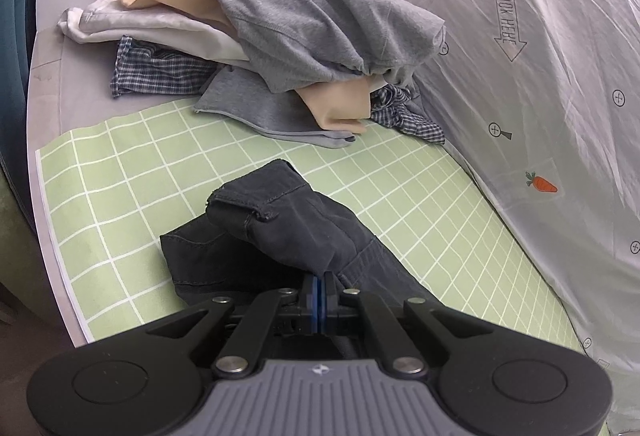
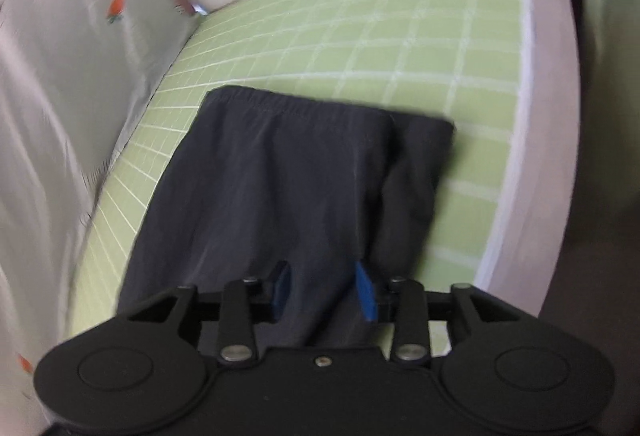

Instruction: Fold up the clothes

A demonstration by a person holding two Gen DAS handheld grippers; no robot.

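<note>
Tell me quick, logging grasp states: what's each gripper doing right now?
Left gripper: closed, pinching the black garment.
Right gripper: open, its fingers apart over the black garment, gripping nothing.

Left gripper point(image 1: 319, 288): black linkage arms pinned with round silver rivets, blue pads on the inner fingertips, two round black discs at the outer corners, a ribbed grey plate between them bearing a small white emblem. Right gripper point(image 2: 326, 290): same black linkage, silver rivets and round discs, blue-faced fingers point(image 2: 366, 292), plain black centre plate with one small screw.
</note>
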